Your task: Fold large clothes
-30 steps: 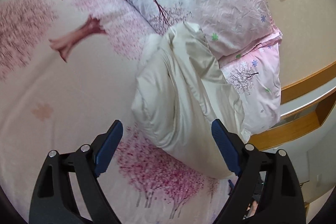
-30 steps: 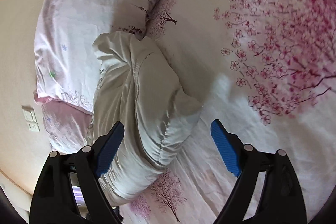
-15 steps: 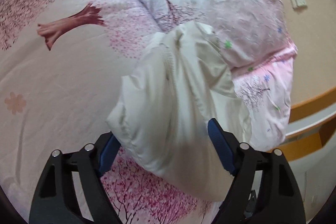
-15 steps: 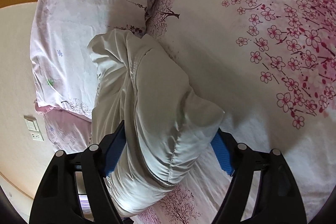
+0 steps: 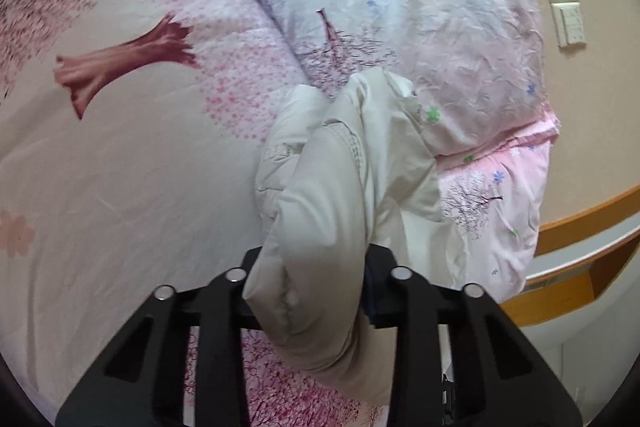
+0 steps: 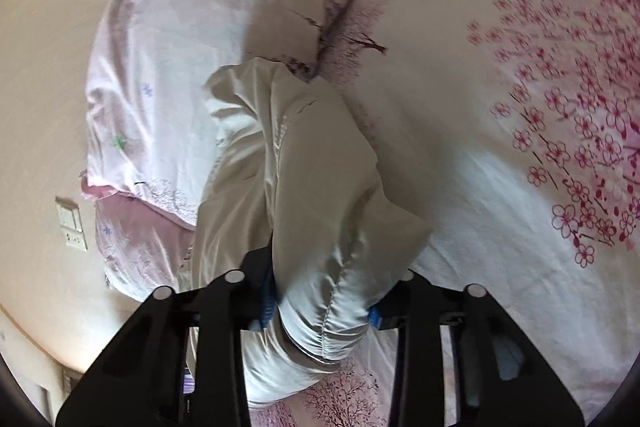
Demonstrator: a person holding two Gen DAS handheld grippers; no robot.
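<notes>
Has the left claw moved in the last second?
Yes. The left claw went forward toward the pillow and shut on the jacket, which now fills more of its view.

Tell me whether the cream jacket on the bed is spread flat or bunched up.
Bunched up. The cream jacket sits in a puffy heap against the pillow, with both hand-held grippers clamped on its near end.

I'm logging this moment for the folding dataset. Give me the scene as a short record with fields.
surface: bed sheet with pink blossom-tree print
garment: cream padded jacket, bunched, lying on the sheet against the pillows
left gripper: fingers closed on a fold of the jacket
right gripper: fingers closed on another fold of the jacket
pillows: two stacked, floral print, beside the jacket
wall: beige, with a socket and switch
fold state: not yet flat or folded
</notes>
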